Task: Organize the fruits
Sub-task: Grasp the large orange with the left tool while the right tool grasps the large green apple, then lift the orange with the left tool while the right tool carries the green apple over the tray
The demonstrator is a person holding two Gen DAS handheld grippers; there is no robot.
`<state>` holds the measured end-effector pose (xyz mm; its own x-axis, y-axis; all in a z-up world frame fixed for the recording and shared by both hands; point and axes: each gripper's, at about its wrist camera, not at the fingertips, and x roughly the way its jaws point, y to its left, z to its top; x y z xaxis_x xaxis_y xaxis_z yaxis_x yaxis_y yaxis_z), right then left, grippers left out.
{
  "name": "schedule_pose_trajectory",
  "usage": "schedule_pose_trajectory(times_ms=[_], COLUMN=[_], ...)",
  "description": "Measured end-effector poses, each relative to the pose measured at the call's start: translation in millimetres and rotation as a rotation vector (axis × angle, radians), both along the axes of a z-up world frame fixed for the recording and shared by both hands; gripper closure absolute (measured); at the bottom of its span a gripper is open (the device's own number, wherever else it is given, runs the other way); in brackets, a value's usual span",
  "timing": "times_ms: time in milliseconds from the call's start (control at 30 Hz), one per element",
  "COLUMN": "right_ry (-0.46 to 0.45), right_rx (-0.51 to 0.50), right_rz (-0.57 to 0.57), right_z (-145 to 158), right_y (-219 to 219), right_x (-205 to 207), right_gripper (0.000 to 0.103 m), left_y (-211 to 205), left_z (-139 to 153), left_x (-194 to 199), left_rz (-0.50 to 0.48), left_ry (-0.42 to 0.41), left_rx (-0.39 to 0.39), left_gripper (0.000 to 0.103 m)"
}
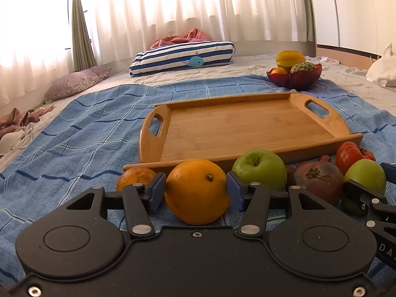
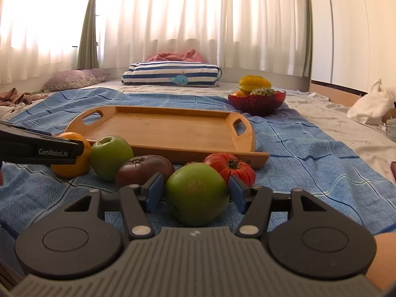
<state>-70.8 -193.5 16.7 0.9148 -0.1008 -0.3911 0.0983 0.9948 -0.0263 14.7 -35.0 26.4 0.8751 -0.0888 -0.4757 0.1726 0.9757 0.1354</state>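
Observation:
In the left wrist view, my left gripper (image 1: 196,185) is shut on a large orange (image 1: 198,198), with a blue pad against each side. A smaller orange (image 1: 135,177), a green apple (image 1: 259,168), a dark tomato (image 1: 316,180) and a red tomato (image 1: 351,156) lie along the near rim of the empty wooden tray (image 1: 235,128). In the right wrist view, my right gripper (image 2: 196,188) is shut on a second green apple (image 2: 195,195) that rests on the blue cloth. The wooden tray (image 2: 168,128) lies just beyond it.
A red bowl (image 1: 294,76) of fruit stands past the tray's far right corner. A blue checked cloth (image 1: 86,136) covers the bed. A striped whale pillow (image 1: 183,57) and a purple pillow (image 1: 74,84) lie at the back, and a white bag (image 2: 371,106) at the right.

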Motion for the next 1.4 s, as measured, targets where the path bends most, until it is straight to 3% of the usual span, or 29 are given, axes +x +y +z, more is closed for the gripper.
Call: schedule_pose_trajectory(times_ms=[133, 333, 467, 600, 1000, 1167, 1267, 1333, 1367, 1400], right_ry=[-0.005, -0.023, -0.035, -0.039, -0.102, -0.14, -0.154, -0.165, -0.169, -0.172], right_rx=[0.07, 0.115, 0.127, 0.162, 0.22, 0.219, 0.218, 0.214, 0.211, 0.21], right_rz=[0.011, 0.004, 0.004, -0.001, 0.013, 0.013, 0.015, 0.014, 0.016, 0.016], right_z=[-2, -7, -9, -10, -7, 1, 5, 8, 9, 11], right_y=[-9, -14, -15, -19, -20, -19, -20, -20, -19, -19], right_x=[0, 1, 1, 1, -14, -20, -19, -19, -19, -19], right_gripper=[0.033, 0.031, 0.031, 0.041, 0.041, 0.041, 0.041, 0.041, 0.041, 0.041], left_y=[-4, 1, 9, 19, 31, 33, 35, 33, 29, 24], left_z=[-5, -6, -9, -7, 3, 7, 12, 20, 25, 28], left_x=[4, 10, 15, 17, -11, -23, -29, -35, -37, -37], left_rz=[0.0, 0.004, 0.005, 0.007, 0.041, 0.038, 0.04, 0.026, 0.023, 0.015], left_ry=[-0.006, 0.001, 0.008, 0.049, 0.074, 0.058, 0.028, -0.024, -0.057, -0.074], left_rx=[0.023, -0.02, -0.09, -0.165, -0.23, -0.217, -0.232, -0.222, -0.182, -0.132], left_gripper=[0.044, 0.04, 0.039, 0.043, 0.044, 0.044, 0.053, 0.091, 0.096, 0.094])
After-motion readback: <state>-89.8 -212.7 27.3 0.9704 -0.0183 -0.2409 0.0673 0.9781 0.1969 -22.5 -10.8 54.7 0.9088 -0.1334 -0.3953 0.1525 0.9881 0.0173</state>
